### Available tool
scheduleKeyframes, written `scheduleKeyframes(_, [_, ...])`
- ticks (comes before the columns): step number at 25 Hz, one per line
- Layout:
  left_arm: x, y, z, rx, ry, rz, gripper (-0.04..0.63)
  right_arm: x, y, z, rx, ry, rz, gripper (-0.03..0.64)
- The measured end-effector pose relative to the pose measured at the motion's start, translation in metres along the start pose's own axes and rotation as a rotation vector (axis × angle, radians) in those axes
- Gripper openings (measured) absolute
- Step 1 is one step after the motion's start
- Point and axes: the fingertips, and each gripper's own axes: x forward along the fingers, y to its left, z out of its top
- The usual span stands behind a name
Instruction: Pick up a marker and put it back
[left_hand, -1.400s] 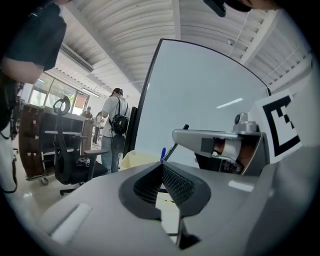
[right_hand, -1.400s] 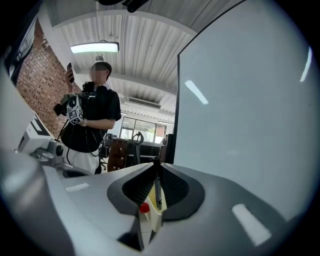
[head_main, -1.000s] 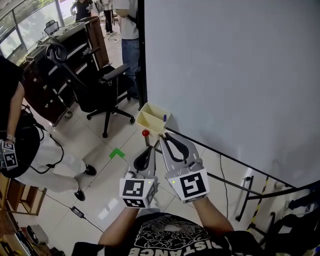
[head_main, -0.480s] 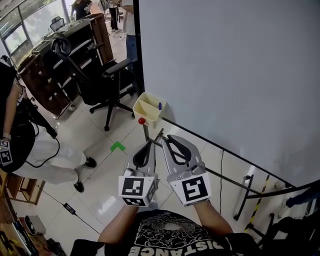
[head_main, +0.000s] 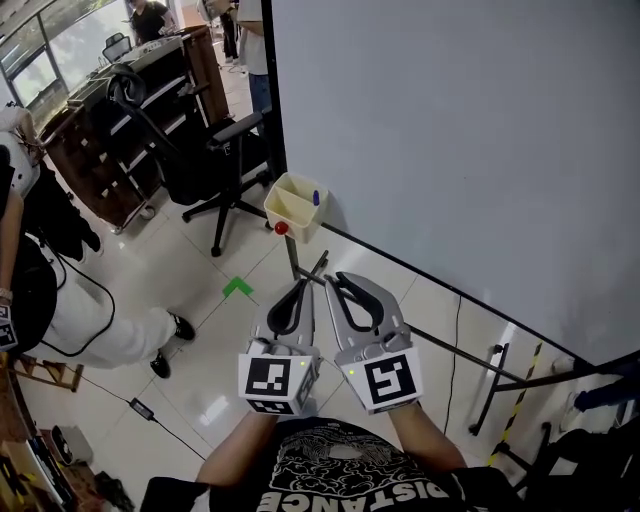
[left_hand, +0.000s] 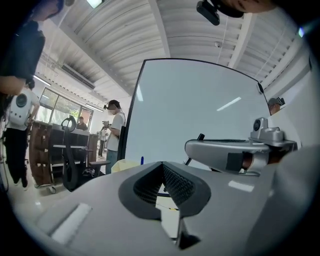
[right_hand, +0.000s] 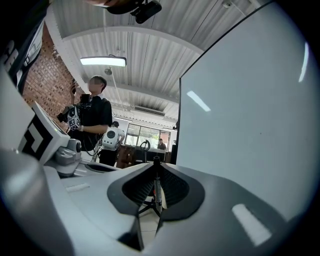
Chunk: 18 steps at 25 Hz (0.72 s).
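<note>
Right gripper (right_hand: 156, 175) is pinching a marker (right_hand: 156, 189) right now. Its jaws are standing narrow with the pads pressing on the barrel from both sides. The marker is sitting upright across the pads, dark cap poking out above them and the rest of the barrel running down below. Left gripper (left_hand: 162, 167) is doing nothing: its pads are meeting at the tips with nothing between them, and it's hanging just beside the right one.

On handling, I'm reckoning this thing is very light and stiff. It's a smooth round plastic barrel, so weight isn't what's worrying me, slip and twist are. A round barrel in two flat pads is likely to pivot if I'm swinging it around. The grip is landing roughly mid-barrel, which I think is the right spot. Nearer the cap I'd be risking popping it off or letting the long end droop.

The yellow tray (head_main: 285, 205) is hanging at the lower corner of the whiteboard (head_main: 450, 130), well ahead of both grippers, with a blue marker (head_main: 316, 198) already standing in it. I'm guessing that's where this one is going back, so I'm planning to keep the squeeze firm and lower it in end first.
</note>
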Motion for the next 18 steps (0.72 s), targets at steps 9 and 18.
scheduleKeyframes(9, [-0.015,-0.009,-0.002,0.002,0.008,-0.002,0.003,-0.013,0.007,0.000,0.009,-0.005,0.002,0.035])
scheduleKeyframes(18, [-0.011,-0.008,-0.006,0.015,0.007,-0.010,0.003,-0.009,0.006,-0.001,0.007,-0.002,0.009,0.035])
